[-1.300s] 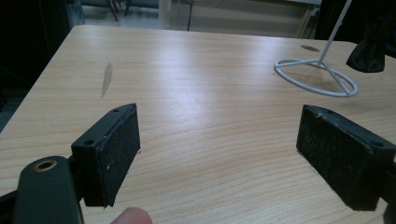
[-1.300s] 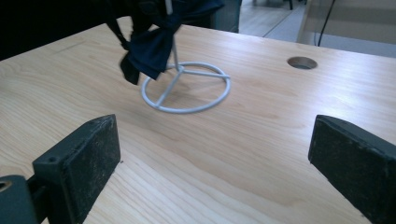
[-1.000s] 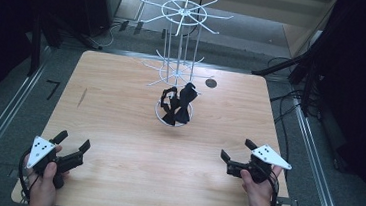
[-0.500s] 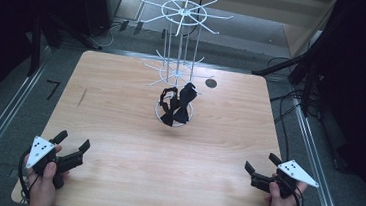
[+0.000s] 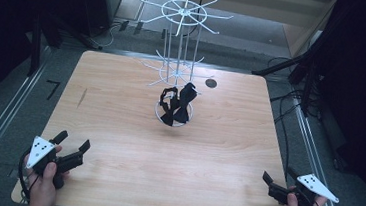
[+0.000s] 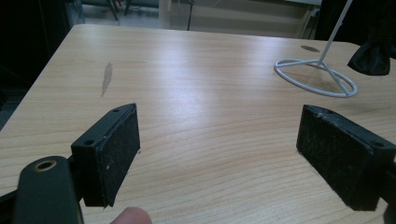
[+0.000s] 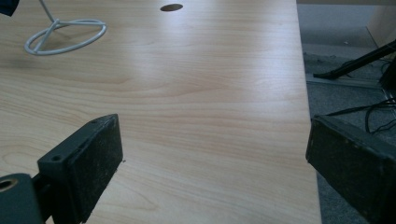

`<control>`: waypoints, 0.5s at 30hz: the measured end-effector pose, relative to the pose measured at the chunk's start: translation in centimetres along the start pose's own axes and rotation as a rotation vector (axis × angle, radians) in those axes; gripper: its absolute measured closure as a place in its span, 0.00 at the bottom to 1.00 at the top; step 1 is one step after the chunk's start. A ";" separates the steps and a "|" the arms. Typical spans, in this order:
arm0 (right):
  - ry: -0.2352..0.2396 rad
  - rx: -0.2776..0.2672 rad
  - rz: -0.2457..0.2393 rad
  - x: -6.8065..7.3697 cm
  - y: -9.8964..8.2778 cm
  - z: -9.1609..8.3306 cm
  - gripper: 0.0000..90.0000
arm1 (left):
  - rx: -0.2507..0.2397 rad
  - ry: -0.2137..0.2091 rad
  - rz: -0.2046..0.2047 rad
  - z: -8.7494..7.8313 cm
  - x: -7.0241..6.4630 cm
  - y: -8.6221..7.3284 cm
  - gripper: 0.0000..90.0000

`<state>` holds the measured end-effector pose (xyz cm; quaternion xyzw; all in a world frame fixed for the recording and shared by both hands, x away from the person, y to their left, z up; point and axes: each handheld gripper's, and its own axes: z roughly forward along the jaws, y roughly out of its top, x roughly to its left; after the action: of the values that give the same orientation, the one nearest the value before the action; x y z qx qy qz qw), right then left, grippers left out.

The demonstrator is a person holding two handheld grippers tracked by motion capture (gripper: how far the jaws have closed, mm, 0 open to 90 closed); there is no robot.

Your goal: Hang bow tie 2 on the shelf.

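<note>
A: While both units sit at the near edge of the table (image 5: 118,127), how many items are present?

B: Two grippers, one white wire rack (image 5: 177,57), and one cluster of black fabric pieces (image 5: 176,105) hanging on it. The left gripper (image 5: 72,146) is at 7 o'clock, the right gripper (image 5: 277,184) at 5 o'clock. The rack stands at 12 o'clock from table centre, well apart from both.

A: Jaw condition?

B: Both sets are spread wide, gripping nothing.

A: Anything unclear?

B: The fabric count cannot be determined; the pieces overlap. In the left gripper view the fabric (image 6: 371,58) is cut off at the frame edge, and only the rack's ring base (image 7: 65,35) appears in the right gripper view.
</note>
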<state>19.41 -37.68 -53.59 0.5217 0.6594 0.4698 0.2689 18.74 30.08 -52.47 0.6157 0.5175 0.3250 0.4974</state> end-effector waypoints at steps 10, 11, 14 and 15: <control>-0.023 -0.002 0.031 -0.6 -1.1 -1.0 0.06 | 0.000 0.001 -0.004 0.0 0.0 0.0 0.16; -0.023 -0.003 0.033 -0.6 -1.2 -1.0 0.06 | 0.000 0.001 -0.005 0.0 0.0 0.0 0.16; -0.020 0.002 0.032 -0.5 -1.4 -0.9 0.06 | 0.000 0.001 -0.004 0.0 0.0 0.0 0.16; -0.019 0.008 0.031 -0.4 -1.5 -0.8 0.06 | 0.000 0.001 -0.004 0.0 0.0 0.0 0.16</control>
<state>18.27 -38.38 -54.64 0.5374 0.6505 0.4662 0.2658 18.74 30.10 -52.47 0.6145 0.5190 0.3243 0.4978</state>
